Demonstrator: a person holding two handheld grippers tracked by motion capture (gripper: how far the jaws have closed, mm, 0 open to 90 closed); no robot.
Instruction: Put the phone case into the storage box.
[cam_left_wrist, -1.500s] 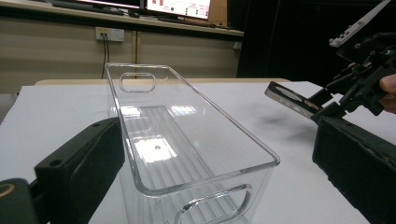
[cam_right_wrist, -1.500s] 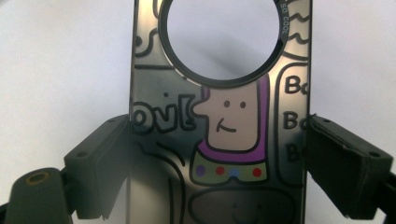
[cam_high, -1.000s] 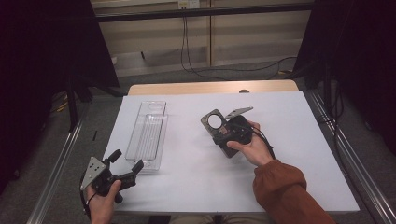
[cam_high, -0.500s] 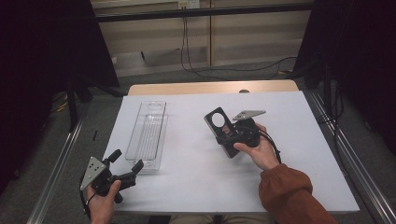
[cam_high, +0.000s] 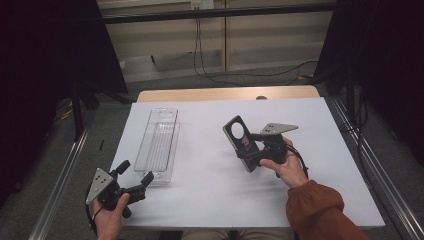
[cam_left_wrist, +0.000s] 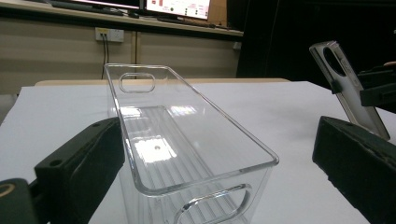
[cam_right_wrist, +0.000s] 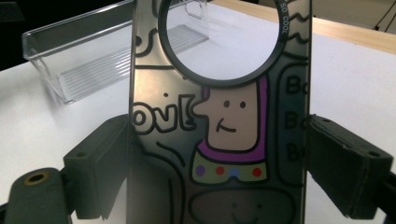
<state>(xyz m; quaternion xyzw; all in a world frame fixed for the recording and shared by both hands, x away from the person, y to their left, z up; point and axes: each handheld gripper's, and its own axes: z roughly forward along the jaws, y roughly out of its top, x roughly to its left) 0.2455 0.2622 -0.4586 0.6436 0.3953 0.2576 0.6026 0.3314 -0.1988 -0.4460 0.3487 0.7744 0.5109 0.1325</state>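
Phone case (cam_high: 241, 141) clamped in right tool (cam_high: 250, 150), above table (cam_high: 210, 195).

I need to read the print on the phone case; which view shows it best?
The right gripper view: the phone case faces the camera between the right gripper's jaws, cartoon drawing and lettering clear. The high view shows it small and dark; the left gripper view catches it edge-on.

Bin (cam_high: 159, 145), left of centre in high view: clear glossy plastic, ribbed floor, bright glare spots. Phone case (cam_right_wrist: 219, 116), mid-frame in right gripper view: smooth semi-gloss plastic w/ printed cartoon, dark ring round the hole. Gripper jaws: matt black, slightly rough. Table cover (cam_high: 210, 200): matt white, paper-like. Wood edge (cam_high: 225, 94) at top. Sleeve (cam_high: 320, 212), lower right: rust-coloured cloth.
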